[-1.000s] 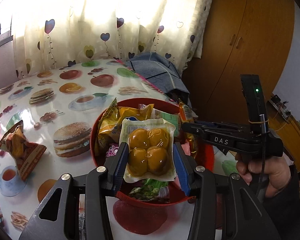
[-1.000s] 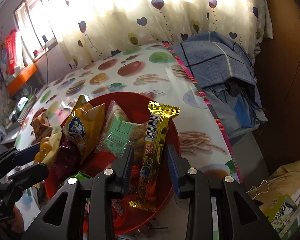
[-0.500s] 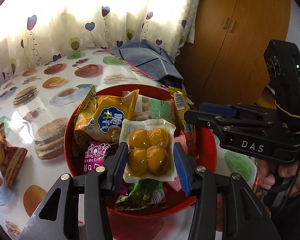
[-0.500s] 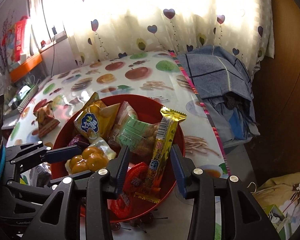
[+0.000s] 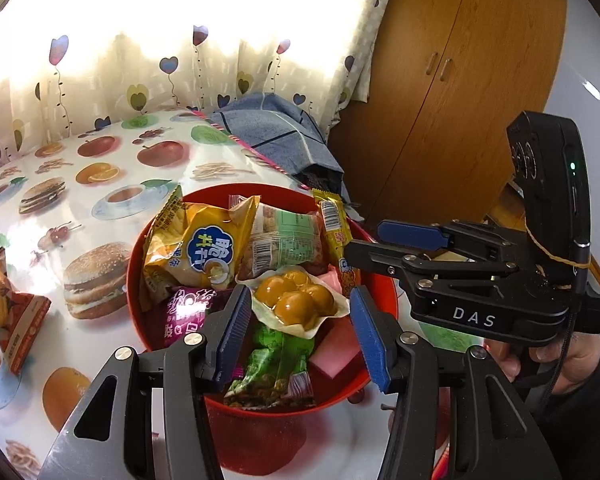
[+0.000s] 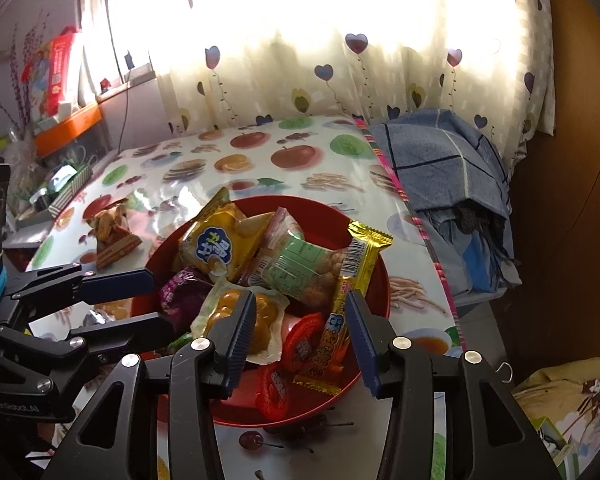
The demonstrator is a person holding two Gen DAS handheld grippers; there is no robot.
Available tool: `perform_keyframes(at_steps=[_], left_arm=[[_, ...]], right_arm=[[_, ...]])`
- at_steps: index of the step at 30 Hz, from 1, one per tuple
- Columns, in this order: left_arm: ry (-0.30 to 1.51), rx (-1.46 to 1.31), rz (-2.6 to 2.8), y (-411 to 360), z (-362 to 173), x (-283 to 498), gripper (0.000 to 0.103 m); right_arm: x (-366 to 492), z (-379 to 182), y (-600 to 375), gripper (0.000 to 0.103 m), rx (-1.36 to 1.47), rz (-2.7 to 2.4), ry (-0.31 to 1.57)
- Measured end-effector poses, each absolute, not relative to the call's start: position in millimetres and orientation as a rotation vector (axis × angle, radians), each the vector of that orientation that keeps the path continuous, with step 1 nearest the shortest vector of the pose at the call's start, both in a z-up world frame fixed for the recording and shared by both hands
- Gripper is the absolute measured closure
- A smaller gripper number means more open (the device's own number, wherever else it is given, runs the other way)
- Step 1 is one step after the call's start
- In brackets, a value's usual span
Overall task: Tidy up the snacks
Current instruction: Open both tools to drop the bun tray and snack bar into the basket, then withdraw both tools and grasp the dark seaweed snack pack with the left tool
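Observation:
A red bowl (image 5: 140, 240) (image 6: 380, 280) on the table holds several snack packs. A clear pack of brown eggs (image 5: 296, 300) (image 6: 260, 320) lies loose on top of them. My left gripper (image 5: 300, 332) is open just above the bowl, its pads either side of the pack and apart from it. My right gripper (image 6: 300, 332) is open over the bowl's near side, above a yellow snack bar (image 6: 348, 292) and red jelly cups (image 6: 300, 344). A yellow chip bag (image 5: 204, 252) and a green biscuit pack (image 5: 288, 244) lie at the back.
An orange-red snack bag (image 5: 8, 312) (image 6: 112, 236) lies on the table left of the bowl. The table's right edge has a pink stripe (image 6: 420, 232). A blue checked cloth (image 6: 440, 168) sits beyond it. A wooden wardrobe (image 5: 460, 100) stands at right.
My left gripper has opened and let go of the egg pack, which now lies in the bowl. The right gripper has opened wider and drawn back a little.

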State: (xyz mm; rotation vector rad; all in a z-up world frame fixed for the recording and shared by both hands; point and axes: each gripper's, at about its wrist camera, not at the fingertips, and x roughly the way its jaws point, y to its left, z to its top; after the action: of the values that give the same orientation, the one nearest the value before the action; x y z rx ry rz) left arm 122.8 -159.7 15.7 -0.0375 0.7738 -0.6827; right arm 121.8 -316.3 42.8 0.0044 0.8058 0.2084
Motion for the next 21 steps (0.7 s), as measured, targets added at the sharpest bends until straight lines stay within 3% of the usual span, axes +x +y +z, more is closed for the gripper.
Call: perform_keyframes(at_steps=[3,8,15,21], left_arm=[[0.771,-0.061,-0.682,-151,20,120,0.05],[0.749,-0.062,-0.62,-136,26,111,0.05],[0.739,-0.072,-0.516,-108,25,103,0.05],[0.748,-0.099,-0.435,-81,18,104,0.05]], right_arm=[[118,44,-307,0.059,-0.014,0.239,0.799],[117,34,-290,0.081,-0.046,0.278,0.817],[131,12,-286,0.083,-0.065,0.27,0.87],[122,26,-285,0.083,-0.055,0.263,0.838]])
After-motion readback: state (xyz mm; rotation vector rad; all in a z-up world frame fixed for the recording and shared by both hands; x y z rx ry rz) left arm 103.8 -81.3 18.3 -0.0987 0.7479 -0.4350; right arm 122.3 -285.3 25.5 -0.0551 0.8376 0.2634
